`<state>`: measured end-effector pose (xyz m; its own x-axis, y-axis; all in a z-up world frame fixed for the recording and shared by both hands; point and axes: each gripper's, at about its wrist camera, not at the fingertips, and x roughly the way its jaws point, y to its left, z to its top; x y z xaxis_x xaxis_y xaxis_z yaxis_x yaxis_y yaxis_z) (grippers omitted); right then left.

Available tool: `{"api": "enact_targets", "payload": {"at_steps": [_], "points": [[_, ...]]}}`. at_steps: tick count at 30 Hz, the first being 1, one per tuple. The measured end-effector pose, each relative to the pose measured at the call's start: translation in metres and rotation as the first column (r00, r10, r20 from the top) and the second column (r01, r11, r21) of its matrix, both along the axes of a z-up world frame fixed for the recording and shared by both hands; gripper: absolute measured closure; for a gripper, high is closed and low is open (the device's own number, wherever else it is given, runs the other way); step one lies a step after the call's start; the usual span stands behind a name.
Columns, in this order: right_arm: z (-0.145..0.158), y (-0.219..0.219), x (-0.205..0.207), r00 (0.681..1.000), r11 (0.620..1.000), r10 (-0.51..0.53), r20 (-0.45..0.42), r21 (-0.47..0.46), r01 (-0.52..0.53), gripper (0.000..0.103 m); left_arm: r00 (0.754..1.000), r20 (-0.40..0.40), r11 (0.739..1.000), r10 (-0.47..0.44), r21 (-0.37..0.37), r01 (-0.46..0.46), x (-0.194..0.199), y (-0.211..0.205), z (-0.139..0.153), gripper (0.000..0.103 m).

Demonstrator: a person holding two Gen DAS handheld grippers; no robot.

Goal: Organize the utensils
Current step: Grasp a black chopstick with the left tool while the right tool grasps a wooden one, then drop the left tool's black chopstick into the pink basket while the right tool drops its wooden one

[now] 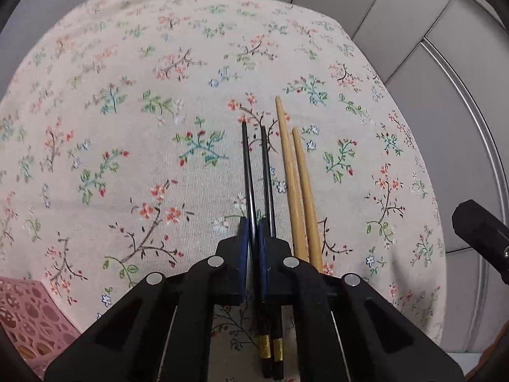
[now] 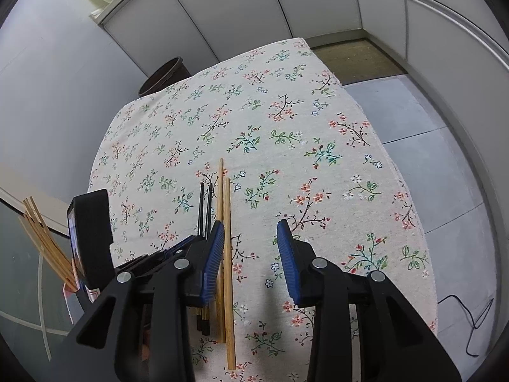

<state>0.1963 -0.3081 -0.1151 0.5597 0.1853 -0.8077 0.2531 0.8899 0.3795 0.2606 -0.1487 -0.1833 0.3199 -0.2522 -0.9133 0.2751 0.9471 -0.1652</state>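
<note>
Presently, one black chopstick (image 1: 249, 184) is grasped between the blue pads (image 1: 243, 248) of the left gripper (image 1: 253, 242), its jaws clenched on it. A second black chopstick (image 1: 267, 178) lies just to the right of the pads, and two wooden chopsticks (image 1: 297, 187) are laid just beside it, further right, on the floral tablecloth (image 1: 127, 111). The right gripper (image 2: 249, 242) is held released above the cloth, jaws wide apart, just right of the wooden pair. A pink perforated basket (image 1: 25, 318) is seen at the near left. A bundle of wooden chopsticks (image 2: 47, 245) stands at the far left of the right view.
</note>
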Motion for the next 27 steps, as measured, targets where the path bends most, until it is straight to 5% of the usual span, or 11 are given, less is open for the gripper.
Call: {"api": "enact_targets", "payload": {"at_steps": [7,20,27], "points": [[-0.008,0.001,0.003,0.999,1.0,0.02,-0.029,-0.02,-0.021,0.068,1.0,-0.011,1.0,-0.024,0.019,0.024,0.0,-0.004,0.003,0.099],[-0.057,0.051,0.039,0.971,0.982,0.18,-0.158,-0.034,-0.187,0.085,0.983,0.183,0.986,0.019,-0.167,0.012,-0.067,0.046,0.113,0.099],[-0.066,0.065,0.048,0.959,0.97,0.214,-0.185,-0.08,-0.232,0.086,0.966,0.249,0.98,0.07,-0.197,-0.021,-0.094,0.081,0.139,0.099]]}}
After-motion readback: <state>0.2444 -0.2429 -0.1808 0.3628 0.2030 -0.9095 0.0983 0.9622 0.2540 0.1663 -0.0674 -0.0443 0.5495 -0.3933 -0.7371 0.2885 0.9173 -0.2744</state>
